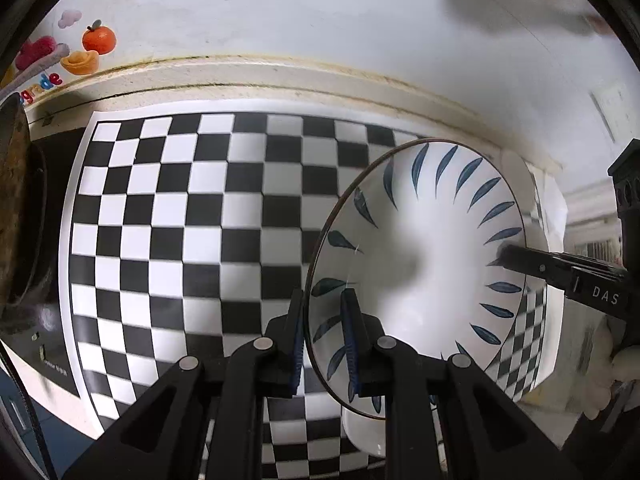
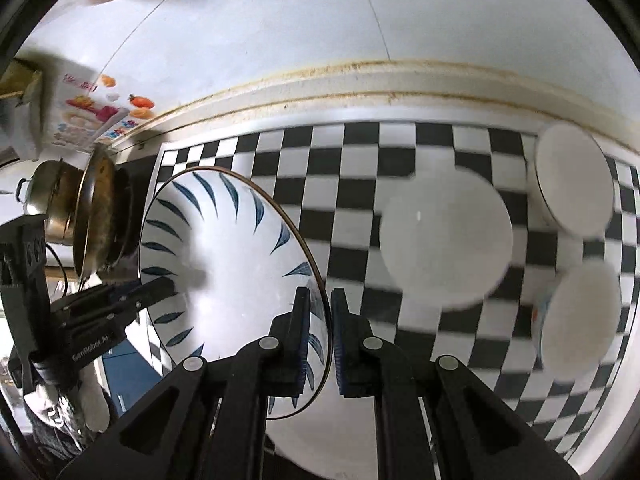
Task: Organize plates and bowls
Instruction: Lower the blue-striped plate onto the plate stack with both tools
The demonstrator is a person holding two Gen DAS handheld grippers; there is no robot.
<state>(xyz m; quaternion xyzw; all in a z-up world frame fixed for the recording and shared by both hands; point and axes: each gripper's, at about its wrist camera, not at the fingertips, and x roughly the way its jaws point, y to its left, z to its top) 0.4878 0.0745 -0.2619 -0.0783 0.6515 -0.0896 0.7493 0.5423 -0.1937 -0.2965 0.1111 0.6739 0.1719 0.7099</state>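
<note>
A: Bowl [image 1: 432, 248] first, where is it?

B: Lifted off the checkered mat [image 1: 192, 216], tilted, held by its rim from two sides. It's white inside with blue leaf strokes around the wall.

A: Left hand-held gripper [image 1: 324, 344]?

B: Pinching the bowl's rim, one pad inside and one outside. The right hand-held gripper [image 2: 321, 336] does the same on the opposite rim.

A: What sits under it?

B: A white plate [image 2: 320, 440] on the mat, directly below the bowl, near the front edge of the surface.

A: Other dishes?

B: Toward the mat's right side, a blurred white bowl [image 2: 446, 240], another one [image 2: 574, 184] near the back right corner, and a third [image 2: 578, 320] in front of that, with a coloured outer wall.

A: And at the left edge?

B: A metal pot [image 2: 80, 216] just off the mat, by the wall.
</note>
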